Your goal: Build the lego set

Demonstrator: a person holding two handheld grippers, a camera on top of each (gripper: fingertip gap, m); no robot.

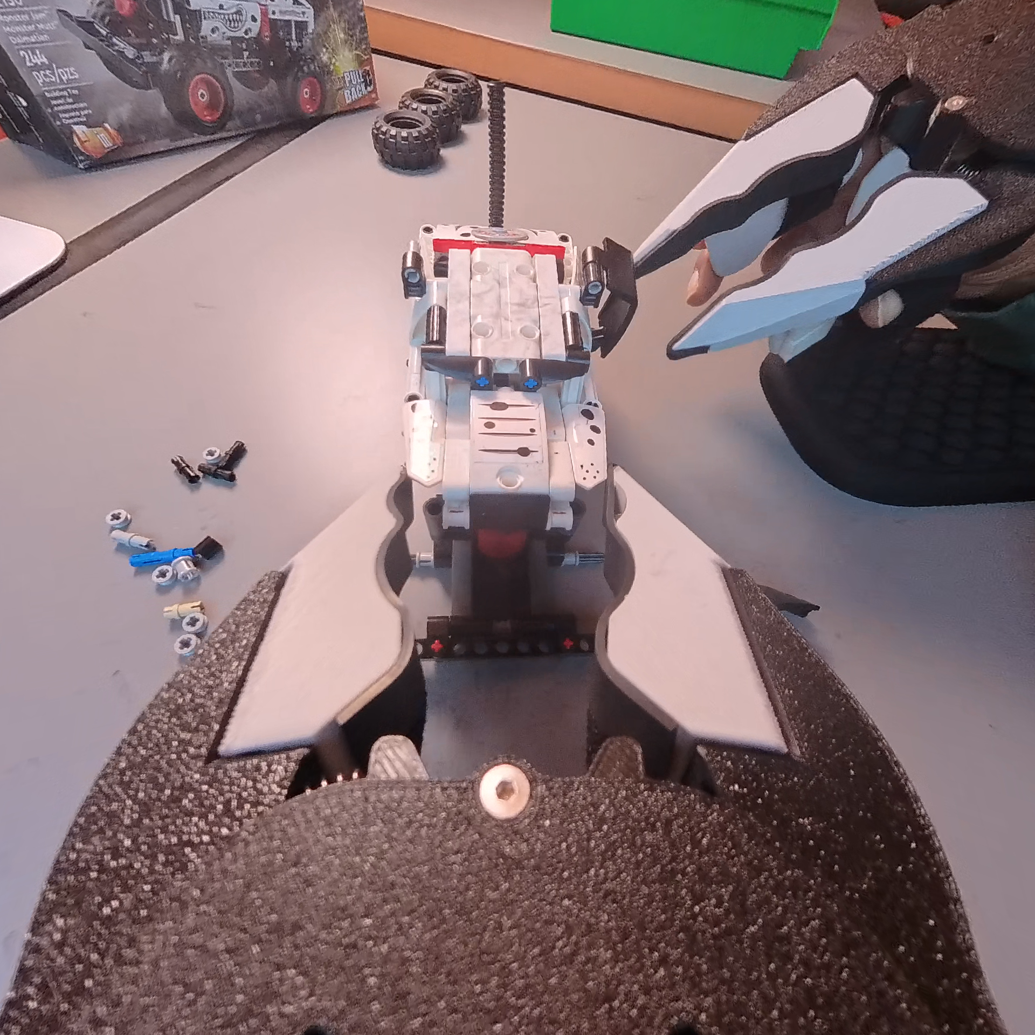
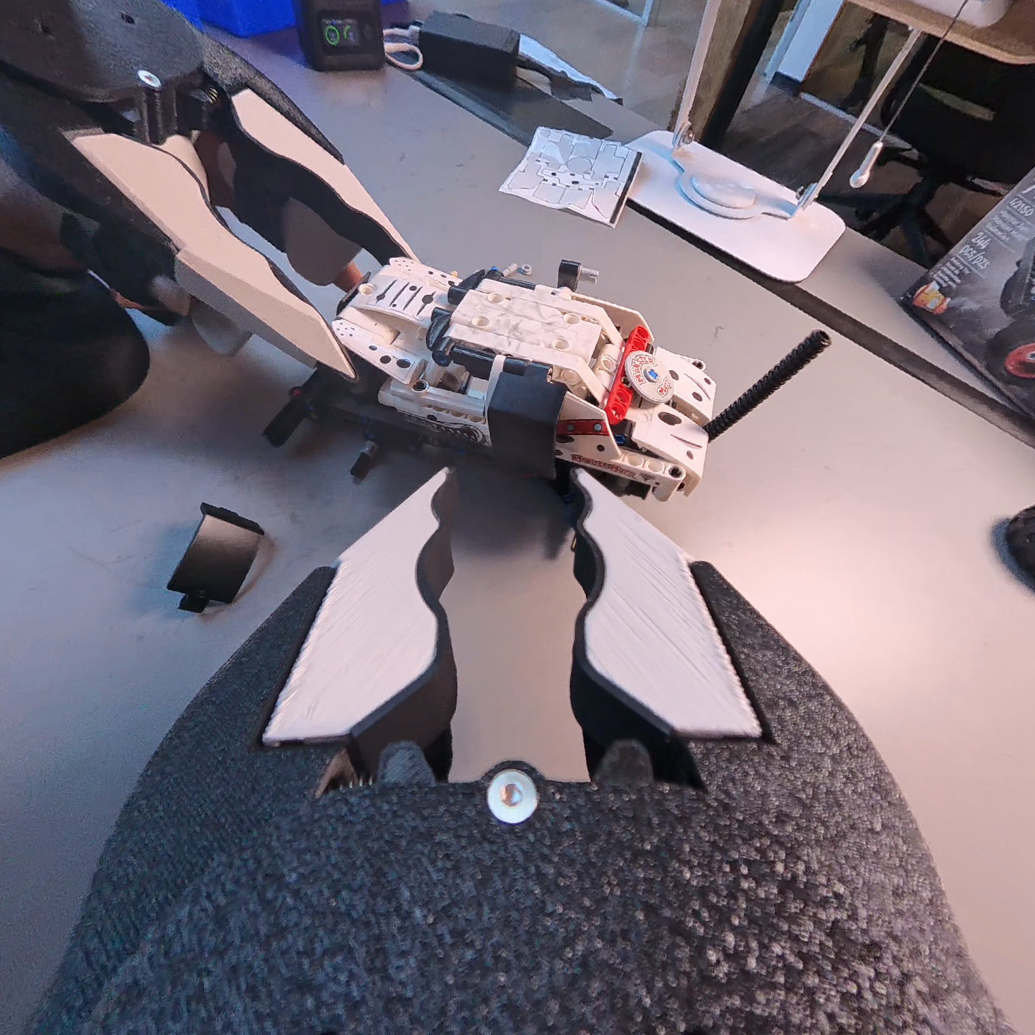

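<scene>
The white spotted lego truck body (image 1: 507,336) lies on the grey table (image 1: 224,336) without wheels, and shows in the right wrist view too (image 2: 521,330). My left gripper (image 1: 507,481) is shut on its front end, one finger on each side; it also shows in the right wrist view (image 2: 381,313). A black panel (image 2: 523,414) hangs on the truck's side near the rear (image 1: 619,302). My right gripper (image 2: 514,476) is open and empty, its fingertips just short of that panel; in the left wrist view (image 1: 652,308) its upper fingertip touches the panel.
A second black panel (image 2: 215,560) lies loose on the table. Three black tyres (image 1: 425,117) and the set's box (image 1: 168,73) stand beyond the truck. Small pins and bushes (image 1: 168,554) lie to its left. A sticker sheet (image 2: 571,173) and a white lamp base (image 2: 739,213) are farther off.
</scene>
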